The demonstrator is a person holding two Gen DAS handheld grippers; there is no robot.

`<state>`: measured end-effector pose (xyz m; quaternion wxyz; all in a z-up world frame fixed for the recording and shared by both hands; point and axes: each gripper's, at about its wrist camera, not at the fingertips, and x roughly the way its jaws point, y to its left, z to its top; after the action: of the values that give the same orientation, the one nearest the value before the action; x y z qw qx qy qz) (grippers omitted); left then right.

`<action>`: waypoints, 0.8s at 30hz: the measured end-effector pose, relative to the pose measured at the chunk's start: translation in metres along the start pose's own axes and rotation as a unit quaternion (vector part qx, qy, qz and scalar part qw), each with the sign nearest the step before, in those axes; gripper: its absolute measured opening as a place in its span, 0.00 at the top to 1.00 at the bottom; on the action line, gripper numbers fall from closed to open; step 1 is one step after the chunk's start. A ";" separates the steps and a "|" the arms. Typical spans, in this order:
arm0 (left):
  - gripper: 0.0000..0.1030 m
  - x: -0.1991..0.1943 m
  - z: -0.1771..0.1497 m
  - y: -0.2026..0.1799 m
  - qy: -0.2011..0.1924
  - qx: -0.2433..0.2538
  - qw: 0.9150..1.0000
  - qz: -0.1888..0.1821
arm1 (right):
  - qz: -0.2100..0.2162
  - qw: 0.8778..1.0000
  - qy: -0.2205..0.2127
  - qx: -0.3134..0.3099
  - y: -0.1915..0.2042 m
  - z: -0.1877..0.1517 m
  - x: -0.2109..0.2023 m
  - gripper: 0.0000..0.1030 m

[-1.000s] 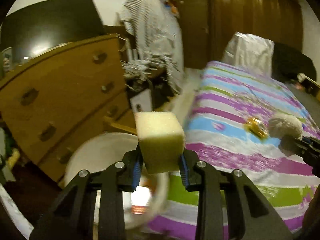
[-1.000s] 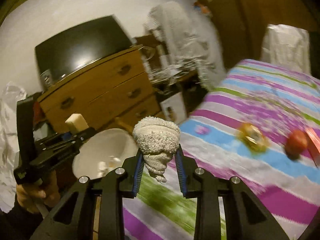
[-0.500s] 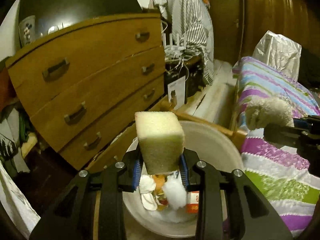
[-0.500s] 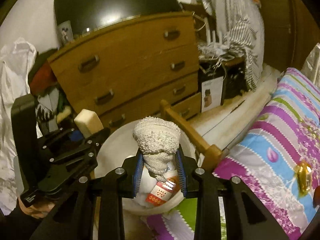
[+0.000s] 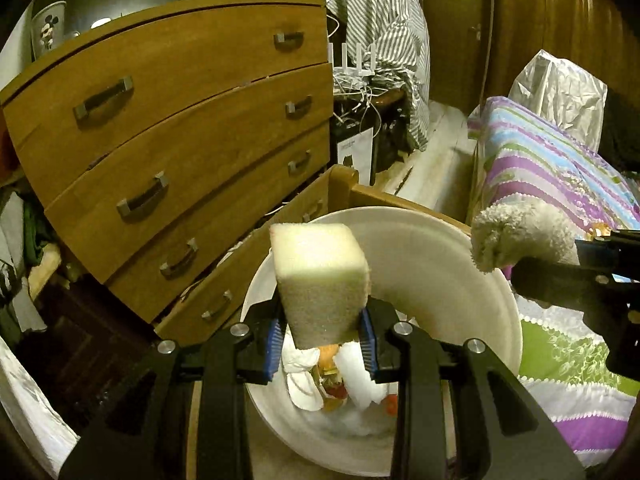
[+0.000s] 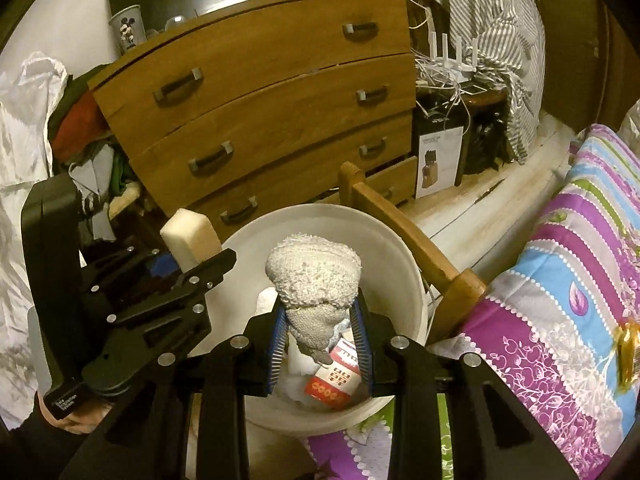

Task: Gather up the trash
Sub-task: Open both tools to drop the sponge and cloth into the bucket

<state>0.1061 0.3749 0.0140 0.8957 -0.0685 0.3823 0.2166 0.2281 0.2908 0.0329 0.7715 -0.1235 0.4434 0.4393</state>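
Observation:
My left gripper (image 5: 322, 340) is shut on a pale yellow sponge block (image 5: 320, 280) and holds it over the white bin (image 5: 460, 264). My right gripper (image 6: 320, 336) is shut on a wadded grey-white cloth (image 6: 314, 276) and holds it over the same bin (image 6: 400, 264). The bin holds white tissues (image 5: 300, 376), a red-and-white carton (image 6: 334, 376) and small orange scraps. The sponge in the left gripper also shows in the right wrist view (image 6: 190, 236). The cloth also shows in the left wrist view (image 5: 524, 236). A gold wrapper (image 6: 626, 352) lies on the bed.
A wooden chest of drawers (image 5: 180, 132) stands behind the bin. A wooden bed post (image 6: 416, 248) and the striped bedspread (image 6: 568, 280) are to the right. A tangle of white cables (image 6: 448, 72) and hanging striped clothes (image 5: 380, 20) are further back.
Both grippers swung left from over the bed to above the bin, still holding the sponge and the cloth. In the last half second they came closer to the bin.

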 end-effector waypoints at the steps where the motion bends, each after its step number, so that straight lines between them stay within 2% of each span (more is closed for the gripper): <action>1: 0.71 0.001 0.000 0.000 0.000 0.000 1.000 -0.001 | -0.001 1.000 0.001 0.001 -0.001 0.000 0.001 0.69; 14: 0.71 0.004 0.004 -0.002 0.000 0.001 1.000 -0.007 | 0.000 1.000 -0.005 -0.003 -0.005 0.005 0.001 0.68; 15: 0.70 0.006 0.004 -0.002 0.001 0.000 1.000 -0.007 | 0.003 1.000 -0.006 -0.009 -0.004 0.005 0.002 0.63; 16: 0.70 0.007 0.004 -0.002 0.003 -0.001 1.000 -0.008 | 0.003 1.000 -0.003 -0.012 -0.004 0.006 0.004 0.54; 18: 0.53 0.013 0.003 -0.003 0.017 0.002 1.000 -0.007 | -0.004 1.000 -0.006 -0.012 -0.004 0.005 0.005 0.45; 19: 0.35 0.014 0.002 -0.003 0.019 0.003 1.000 -0.008 | -0.004 1.000 -0.007 -0.012 -0.005 0.004 0.006 0.45; 20: 0.32 0.014 0.000 -0.004 0.015 0.006 1.000 -0.005 | -0.004 1.000 -0.006 -0.010 -0.006 0.004 0.007 0.45; 24: 0.32 0.015 -0.003 -0.010 0.015 0.017 1.000 -0.002 | -0.011 1.000 -0.004 -0.007 -0.012 0.001 0.009 0.45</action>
<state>0.1181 0.3704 0.0008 0.8913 -0.0567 0.3991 0.2075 0.2398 0.2898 0.0239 0.7773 -0.1320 0.4354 0.4345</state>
